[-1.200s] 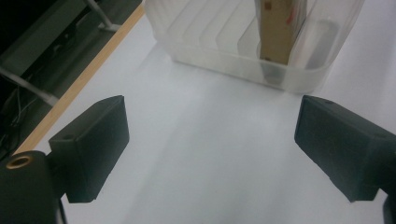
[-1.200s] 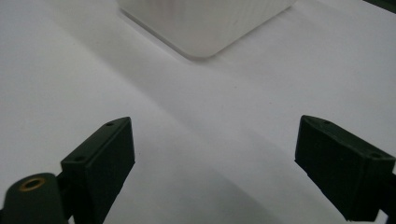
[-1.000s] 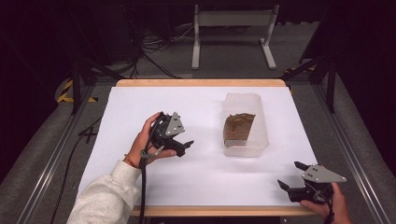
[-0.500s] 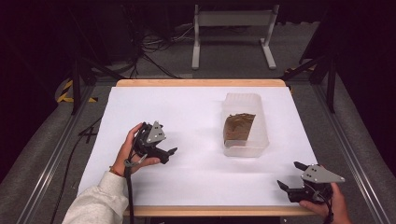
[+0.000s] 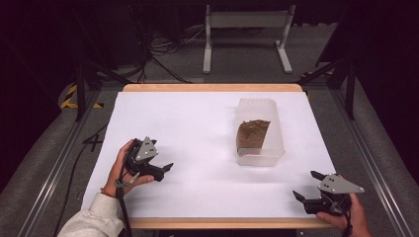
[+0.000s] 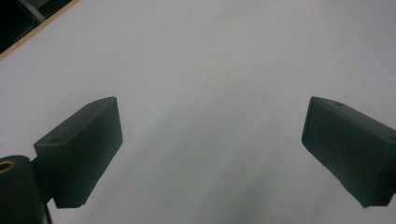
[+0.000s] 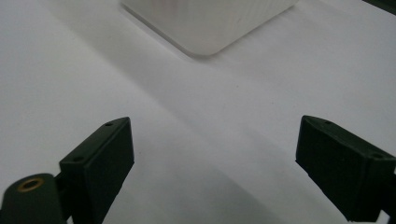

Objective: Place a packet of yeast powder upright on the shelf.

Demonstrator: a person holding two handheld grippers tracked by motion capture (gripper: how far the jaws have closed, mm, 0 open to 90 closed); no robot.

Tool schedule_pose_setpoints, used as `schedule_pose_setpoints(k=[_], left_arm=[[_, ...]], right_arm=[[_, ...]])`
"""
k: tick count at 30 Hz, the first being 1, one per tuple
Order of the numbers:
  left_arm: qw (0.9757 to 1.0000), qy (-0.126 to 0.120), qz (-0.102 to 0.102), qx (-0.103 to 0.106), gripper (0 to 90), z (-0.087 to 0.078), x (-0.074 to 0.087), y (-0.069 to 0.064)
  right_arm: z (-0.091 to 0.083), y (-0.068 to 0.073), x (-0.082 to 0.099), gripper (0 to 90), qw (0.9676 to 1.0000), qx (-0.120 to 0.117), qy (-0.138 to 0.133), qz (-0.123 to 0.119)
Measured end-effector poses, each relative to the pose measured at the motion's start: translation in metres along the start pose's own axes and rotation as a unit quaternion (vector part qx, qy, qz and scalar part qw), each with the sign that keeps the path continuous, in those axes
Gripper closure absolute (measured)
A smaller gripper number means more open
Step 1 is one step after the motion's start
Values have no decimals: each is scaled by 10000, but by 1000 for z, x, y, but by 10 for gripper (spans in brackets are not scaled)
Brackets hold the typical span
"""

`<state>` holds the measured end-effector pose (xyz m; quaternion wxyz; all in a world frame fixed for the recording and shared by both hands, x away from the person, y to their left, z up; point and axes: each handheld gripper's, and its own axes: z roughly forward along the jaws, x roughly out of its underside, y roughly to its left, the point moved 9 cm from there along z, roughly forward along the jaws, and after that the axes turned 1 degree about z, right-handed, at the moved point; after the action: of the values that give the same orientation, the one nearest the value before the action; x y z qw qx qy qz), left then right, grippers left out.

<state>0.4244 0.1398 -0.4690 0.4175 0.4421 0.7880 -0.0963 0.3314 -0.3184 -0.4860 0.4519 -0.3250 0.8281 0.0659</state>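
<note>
A translucent plastic tub (image 5: 277,144) stands on the white table (image 5: 188,118), right of centre, with a brown crumpled mass (image 5: 252,133) inside it. My left gripper (image 5: 163,157) is held low over the table's left front, open, jaws pointing right, with nothing between them; in the left gripper view the left gripper (image 6: 210,154) frames only bare white surface. My right gripper (image 5: 305,184) rests at the front right corner, open and empty, pointing left. In the right gripper view the right gripper (image 7: 212,168) faces a rounded corner of the tub (image 7: 210,23) a short way ahead.
The table's wooden edge (image 5: 212,88) runs along the far side and the front. Beyond it are a metal stand (image 5: 247,29) and cables on a grey floor. Dark frame rails flank the table on both sides.
My left gripper has drawn back left and toward the front edge, away from the tub. The right gripper has stayed put.
</note>
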Motion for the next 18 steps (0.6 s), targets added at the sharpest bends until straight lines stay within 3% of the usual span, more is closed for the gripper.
schedule_pose_setpoints(k=[10, 15, 17, 18], left_arm=[[9996, 9, -233, -157, 60, -16, 33, 6], [9983, -23, -512, -293, 60, -30, 56, 8], [9967, -172, -717, -337, 64, -39, 64, 10], [9967, -172, -717, -337, 64, -39, 64, 10]], right_arm=[[1, 0, -1, 117, 10000, 1, -6, -5], [1, 0, -2, 117, 10000, -11, -13, -17], [2, 0, -3, 117, 10000, -8, -31, -39], [2, 0, -3, 117, 10000, -8, -31, -39]])
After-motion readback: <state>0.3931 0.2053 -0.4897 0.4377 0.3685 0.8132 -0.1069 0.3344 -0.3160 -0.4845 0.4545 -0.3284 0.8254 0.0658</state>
